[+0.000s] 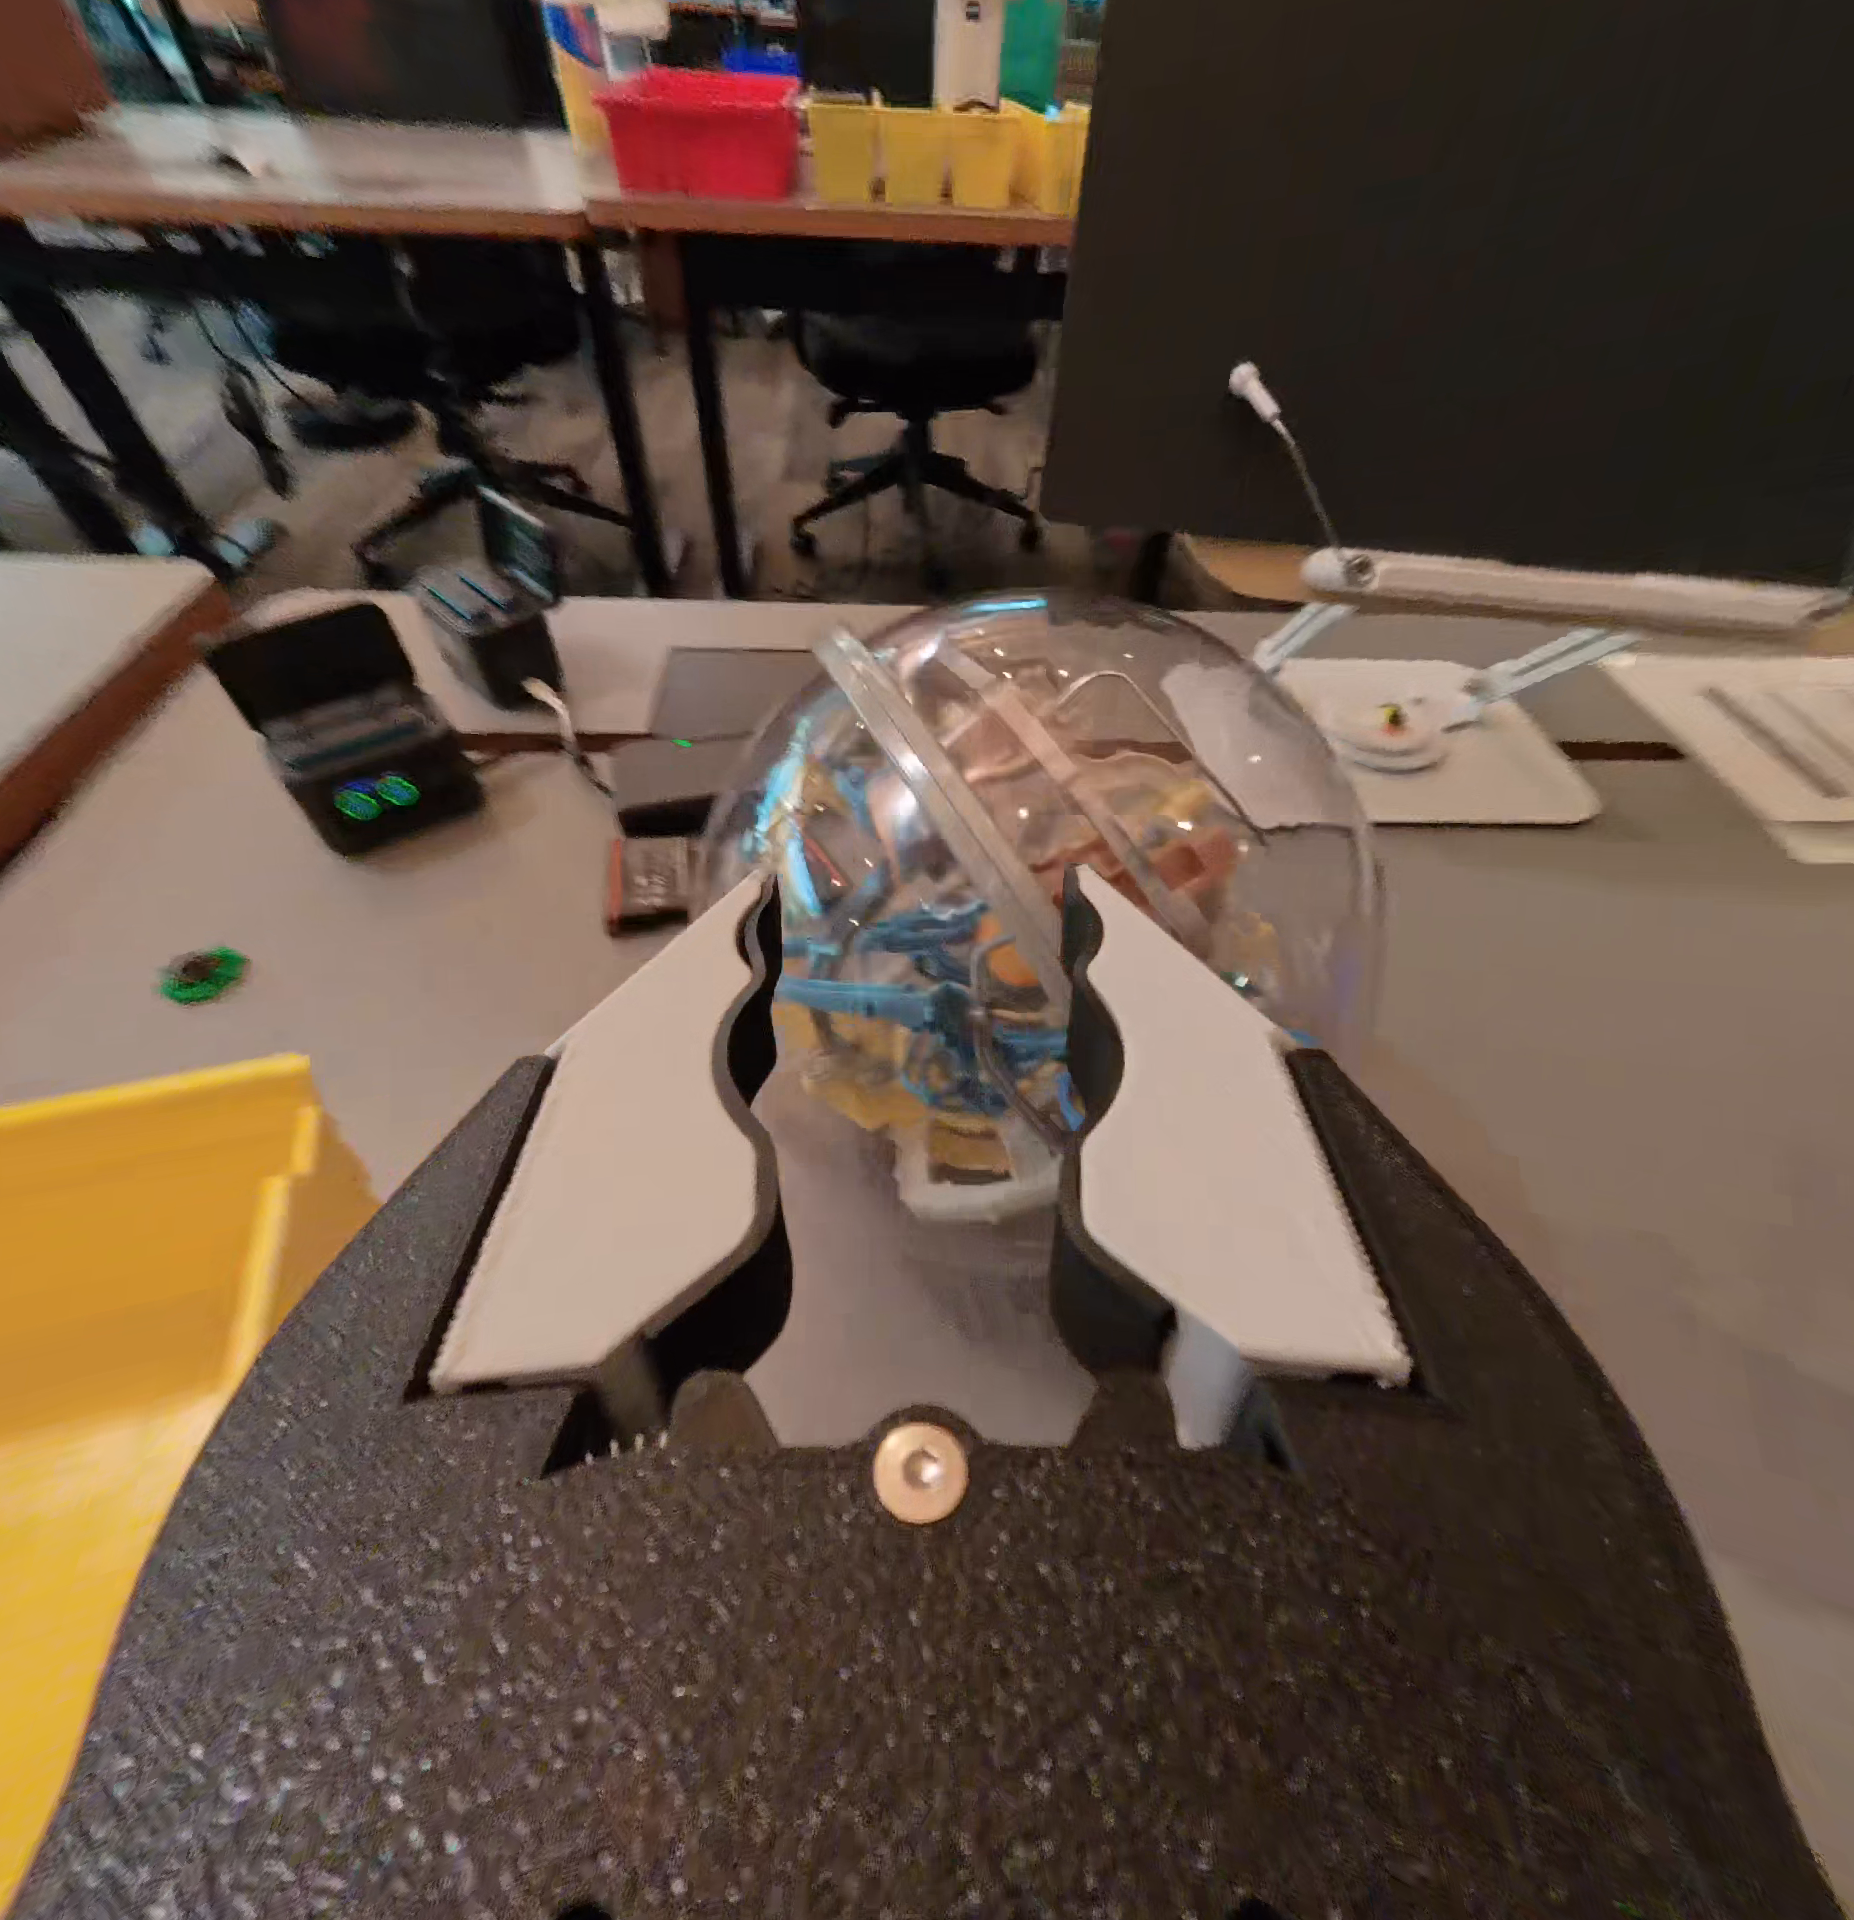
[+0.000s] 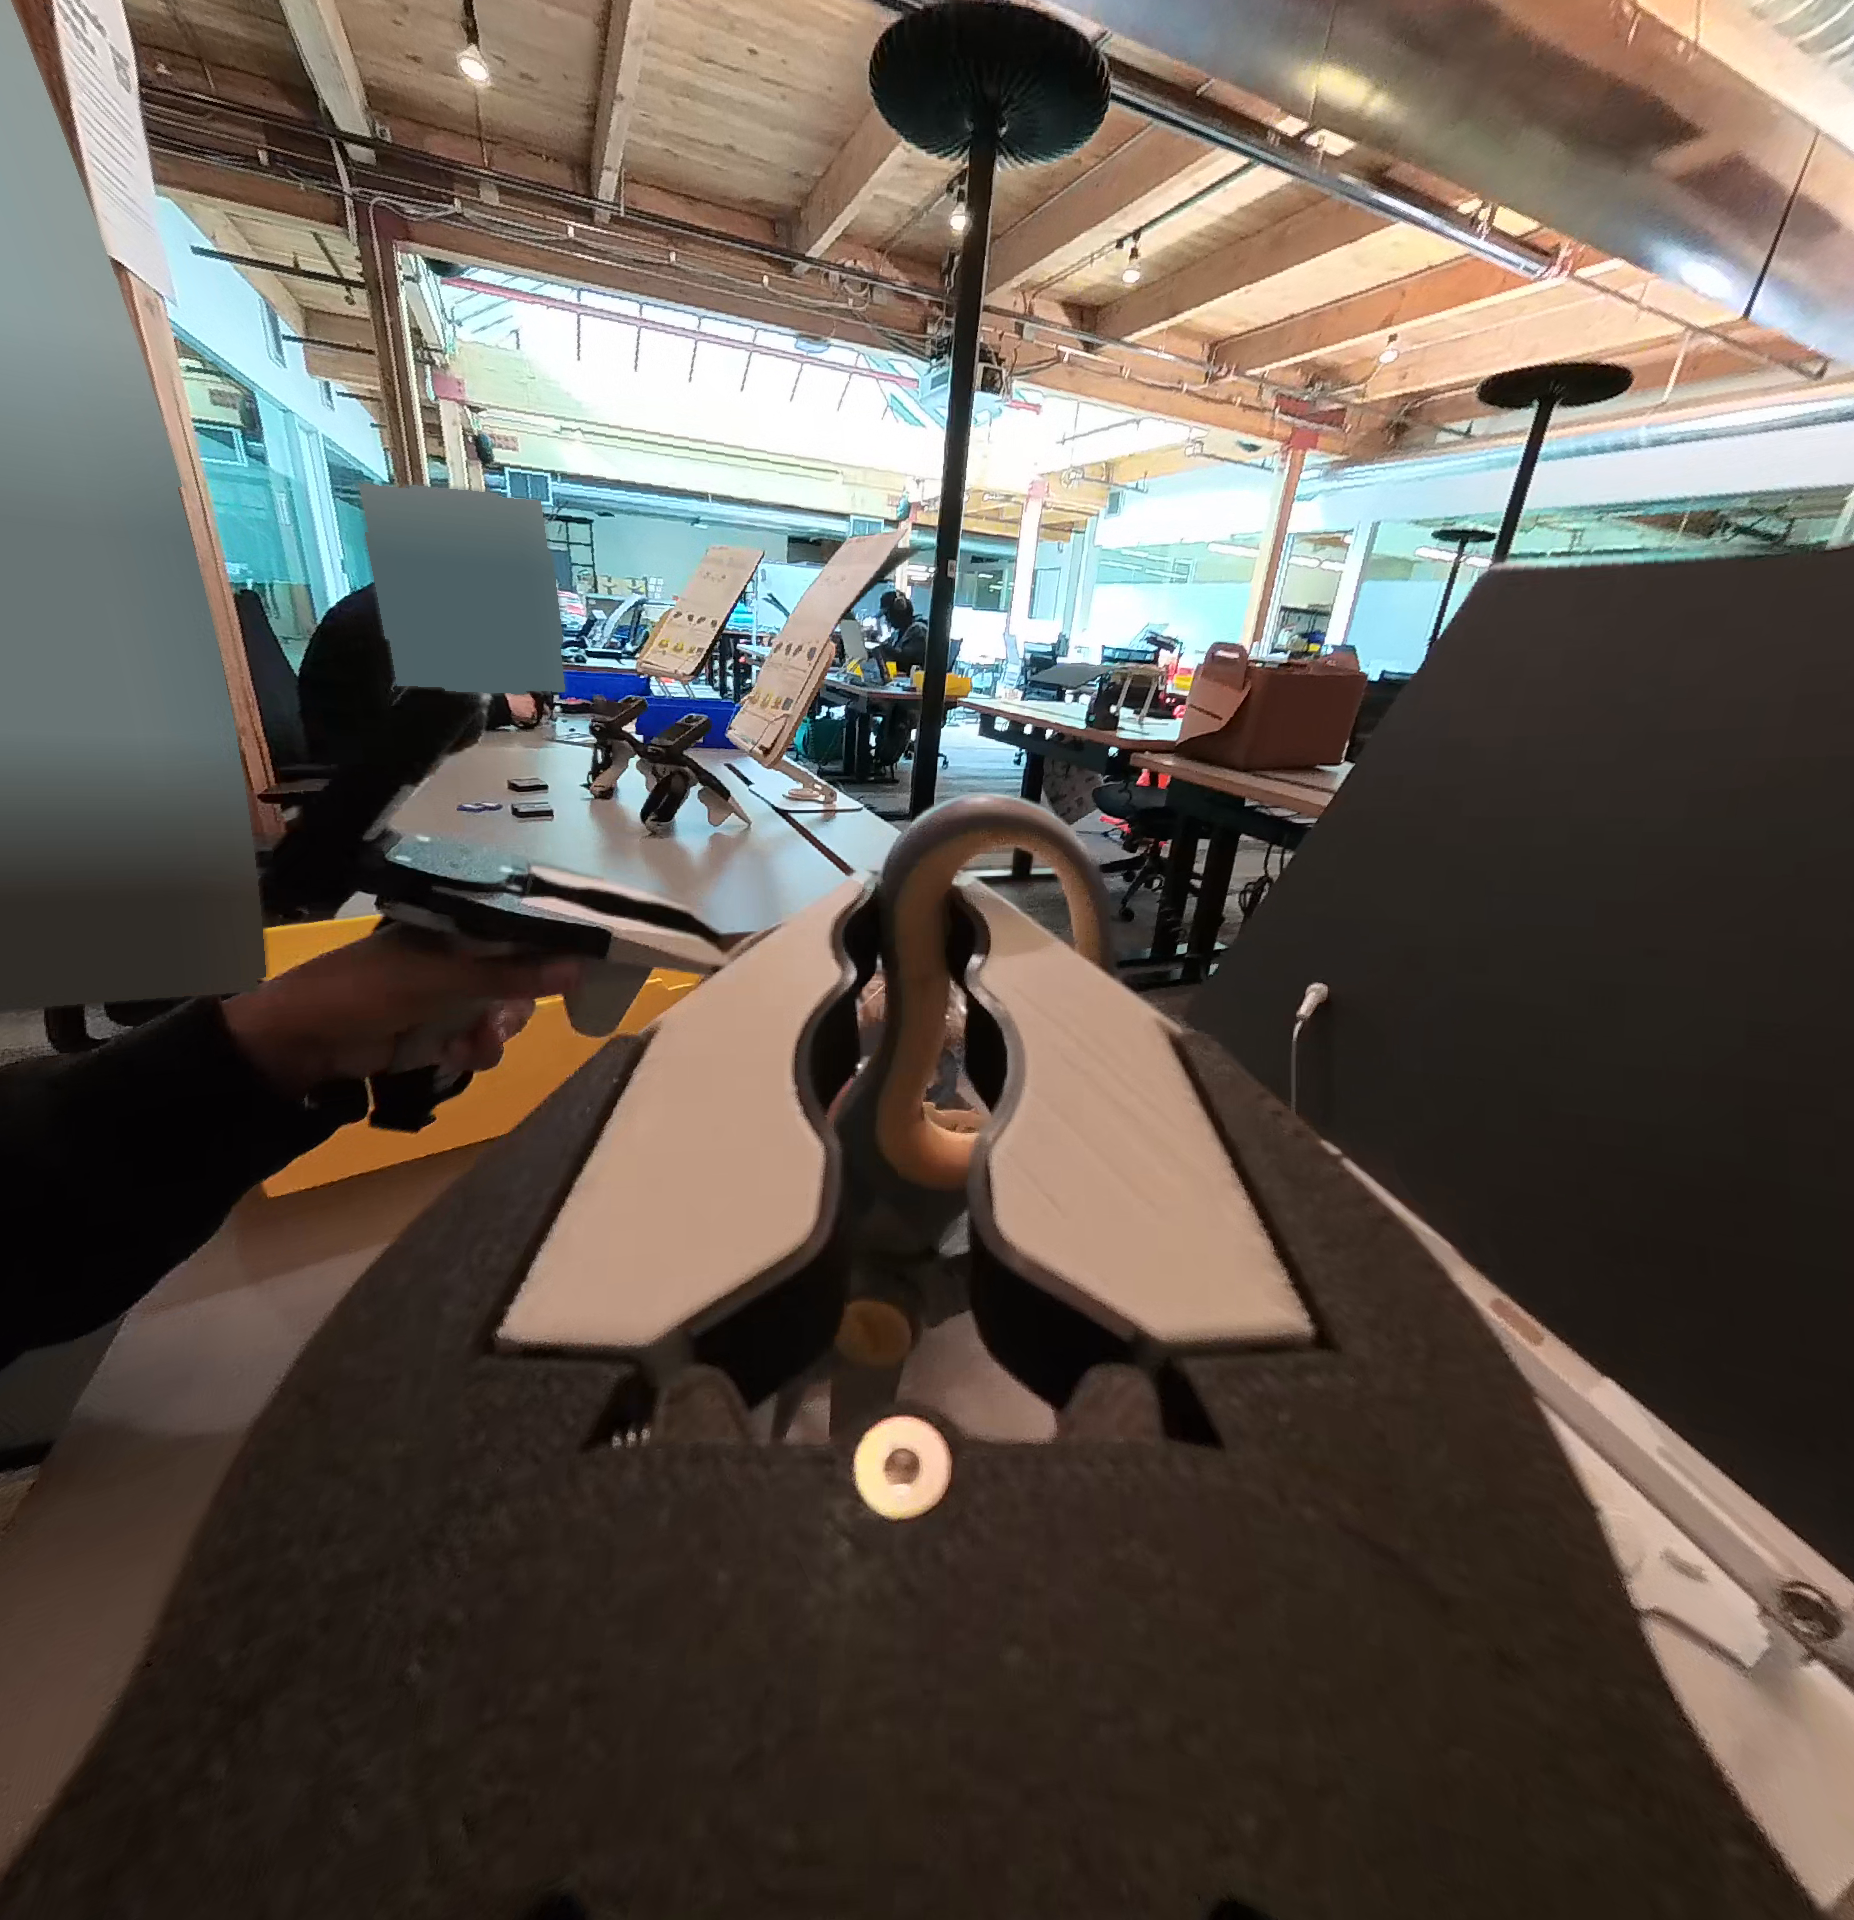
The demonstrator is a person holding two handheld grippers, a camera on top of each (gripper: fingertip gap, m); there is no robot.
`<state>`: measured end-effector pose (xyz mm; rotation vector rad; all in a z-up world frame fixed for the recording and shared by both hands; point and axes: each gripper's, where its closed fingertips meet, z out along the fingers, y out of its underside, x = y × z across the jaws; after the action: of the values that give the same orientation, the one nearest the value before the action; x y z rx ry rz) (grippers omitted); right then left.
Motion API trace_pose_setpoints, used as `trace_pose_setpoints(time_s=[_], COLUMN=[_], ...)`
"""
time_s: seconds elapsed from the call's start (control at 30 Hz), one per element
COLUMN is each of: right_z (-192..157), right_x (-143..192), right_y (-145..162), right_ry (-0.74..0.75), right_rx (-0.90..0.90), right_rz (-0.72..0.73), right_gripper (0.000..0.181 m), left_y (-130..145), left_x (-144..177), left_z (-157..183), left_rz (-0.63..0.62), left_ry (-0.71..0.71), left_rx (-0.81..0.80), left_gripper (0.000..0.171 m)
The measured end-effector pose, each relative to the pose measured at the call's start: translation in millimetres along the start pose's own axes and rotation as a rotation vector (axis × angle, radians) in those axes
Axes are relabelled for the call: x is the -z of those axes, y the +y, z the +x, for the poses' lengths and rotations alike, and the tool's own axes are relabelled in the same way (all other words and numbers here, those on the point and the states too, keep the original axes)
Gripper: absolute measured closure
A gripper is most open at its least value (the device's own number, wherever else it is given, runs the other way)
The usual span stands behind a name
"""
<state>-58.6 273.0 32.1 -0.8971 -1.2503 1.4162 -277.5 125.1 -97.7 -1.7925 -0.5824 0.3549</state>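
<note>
A yellow bin (image 1: 123,1299) is seen at the left on the grey table (image 1: 1525,1039). The left gripper (image 1: 918,914) is held with jaws parted, just short of a clear maze ball (image 1: 1048,862) resting mid-table. The right gripper (image 2: 918,925) is raised, its jaws clamped on a curved tan hook (image 2: 933,997). Farther right, a black panel (image 2: 1629,935) is seen.

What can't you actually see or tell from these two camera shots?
- Left wrist view: whether the left gripper touches the clear maze ball; its fingers cover the near side.
- Left wrist view: the yellow bin is cut off by the left edge.
- Right wrist view: the lower end of the curved hook in the right gripper, hidden between the fingers.
</note>
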Motion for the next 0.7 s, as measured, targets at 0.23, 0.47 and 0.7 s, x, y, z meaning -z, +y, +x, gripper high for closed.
trace_pose_setpoints(time_s=[0.23,0.47,0.7], right_z=[2.5,4.6,-15.5], right_x=[9.1,17.2,24.0], right_y=[-15.8,-26.1,-48.3], right_ry=[0.014,0.031,-0.05], right_rx=[0.003,0.011,-0.004], right_rz=[0.047,0.072,0.122], right_gripper=[0.17,0.17,0.17], left_y=[8.4,21.8,28.4], left_x=[13.0,32.9,82.9], left_z=[13.3,57.5,125.1], left_rz=[-0.006,-0.054,-0.087], left_ry=[0.15,0.378,0.804], left_rx=[0.079,0.058,0.181], left_gripper=[0.155,0.16,0.171])
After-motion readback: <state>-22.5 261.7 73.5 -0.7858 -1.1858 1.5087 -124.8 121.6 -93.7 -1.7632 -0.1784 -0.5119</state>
